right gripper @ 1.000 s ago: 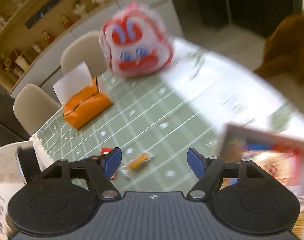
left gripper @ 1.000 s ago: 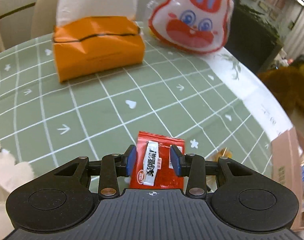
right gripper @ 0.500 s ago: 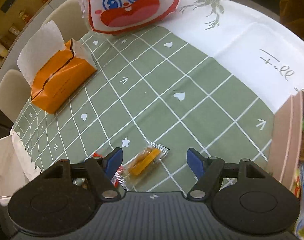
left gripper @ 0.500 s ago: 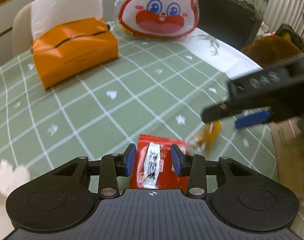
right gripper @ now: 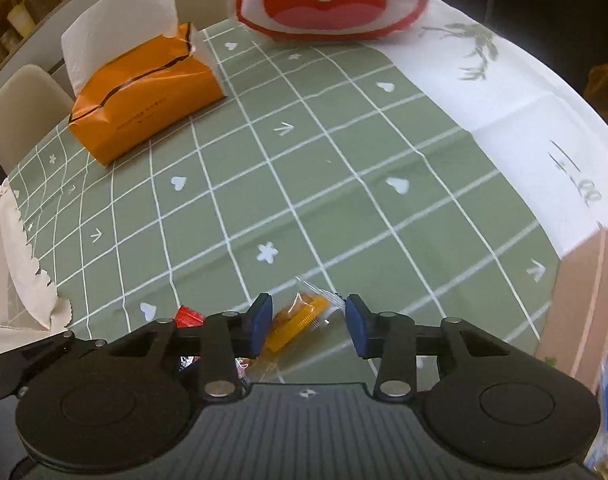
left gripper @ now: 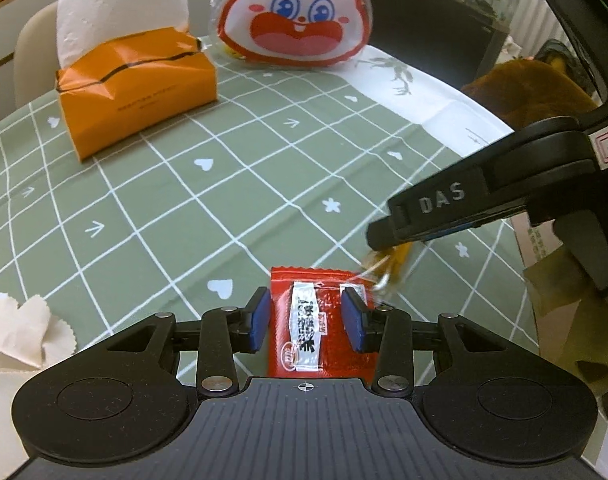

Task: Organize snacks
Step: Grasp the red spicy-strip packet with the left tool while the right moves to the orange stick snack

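Round desk (left gripper: 232, 184) under a green grid-pattern cloth with little white hearts and arrows. Left hand-held gripper (left gripper: 306, 319) parked low over a flat red foil snack sachet with a white label (left gripper: 315, 328), blue pads apart on either side of it, can't tell whether actually touching. Right hand-held gripper (right gripper: 307, 325) over a small clear-wrapped orange candy (right gripper: 300, 320), jaws closing with the candy between them, left pad about at the wrapper, right pad clear of it. Both snacks lying just beside each other near the desk's front edge. Farther back: orange tissue box with a white sheet sticking up (left gripper: 136, 88), plus a puffy red-and-white rabbit-face bag (left gripper: 296, 20). Cardboard box edge (right gripper: 583, 300) off to the right.
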Demonstrator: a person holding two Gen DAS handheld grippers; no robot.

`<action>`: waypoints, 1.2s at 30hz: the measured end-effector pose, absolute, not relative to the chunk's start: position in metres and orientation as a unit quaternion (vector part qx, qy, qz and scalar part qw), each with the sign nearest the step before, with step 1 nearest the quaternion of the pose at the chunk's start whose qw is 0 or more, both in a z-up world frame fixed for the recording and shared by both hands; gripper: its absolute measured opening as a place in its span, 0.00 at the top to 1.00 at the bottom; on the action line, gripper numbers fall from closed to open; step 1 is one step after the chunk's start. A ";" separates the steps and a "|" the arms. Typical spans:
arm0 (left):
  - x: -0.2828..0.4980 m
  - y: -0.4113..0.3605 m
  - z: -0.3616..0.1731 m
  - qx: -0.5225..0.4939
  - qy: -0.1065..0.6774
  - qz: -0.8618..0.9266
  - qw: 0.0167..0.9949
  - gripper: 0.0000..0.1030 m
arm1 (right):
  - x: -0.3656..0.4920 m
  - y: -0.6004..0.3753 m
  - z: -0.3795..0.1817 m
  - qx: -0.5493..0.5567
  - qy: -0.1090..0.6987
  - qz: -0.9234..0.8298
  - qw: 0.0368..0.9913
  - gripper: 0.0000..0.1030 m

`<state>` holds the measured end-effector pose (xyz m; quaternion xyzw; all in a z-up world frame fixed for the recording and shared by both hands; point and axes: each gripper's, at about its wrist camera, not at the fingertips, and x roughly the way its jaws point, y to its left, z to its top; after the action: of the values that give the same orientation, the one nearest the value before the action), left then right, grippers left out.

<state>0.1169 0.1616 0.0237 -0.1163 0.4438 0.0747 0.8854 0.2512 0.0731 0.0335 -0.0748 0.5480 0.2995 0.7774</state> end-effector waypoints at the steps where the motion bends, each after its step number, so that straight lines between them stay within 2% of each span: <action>1: 0.116 0.161 0.024 -0.115 0.445 0.071 0.885 0.58 | 0.250 0.070 0.034 -0.076 0.550 0.298 0.776 0.61; 8: 0.091 0.146 0.025 -0.106 0.452 0.034 0.885 0.57 | 0.211 0.049 0.034 -0.099 0.550 0.337 0.757 0.61; 14: 0.072 0.129 0.026 -0.080 0.457 0.022 0.885 0.55 | 0.189 0.041 0.038 -0.144 0.526 0.322 0.774 0.68; 18: 0.064 0.124 0.037 -0.097 0.436 0.052 0.893 0.57 | 0.192 0.035 0.054 -0.138 0.512 0.327 0.782 0.68; 19: 0.063 0.121 0.038 -0.099 0.433 0.054 0.894 0.57 | 0.194 0.032 0.060 -0.131 0.509 0.329 0.785 0.66; 22: 0.068 0.101 0.033 -0.073 0.445 0.044 0.891 0.57 | 0.197 0.027 0.078 -0.120 0.489 0.327 0.800 0.50; 24: 0.071 0.084 0.029 -0.025 0.451 0.041 0.891 0.51 | 0.199 0.025 0.086 -0.122 0.480 0.325 0.806 0.48; 26: 0.073 0.071 0.026 0.010 0.458 0.032 0.888 0.35 | 0.199 0.022 0.092 -0.122 0.477 0.326 0.807 0.48; 28: 0.075 0.067 0.024 0.012 0.461 0.017 0.887 0.24 | 0.200 0.017 0.097 -0.118 0.474 0.326 0.809 0.46; 32: 0.071 0.078 0.027 -0.004 0.446 0.070 0.892 0.30 | 0.203 0.008 0.101 -0.100 0.476 0.323 0.811 0.45; 36: 0.074 0.094 0.021 -0.034 0.454 0.097 0.885 0.27 | 0.205 0.002 0.104 -0.096 0.476 0.323 0.812 0.43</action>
<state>0.0740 0.0941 0.0208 -0.0338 0.4543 0.0975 0.8849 0.2054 0.0021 0.1036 -0.0965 0.4759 0.3234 0.8122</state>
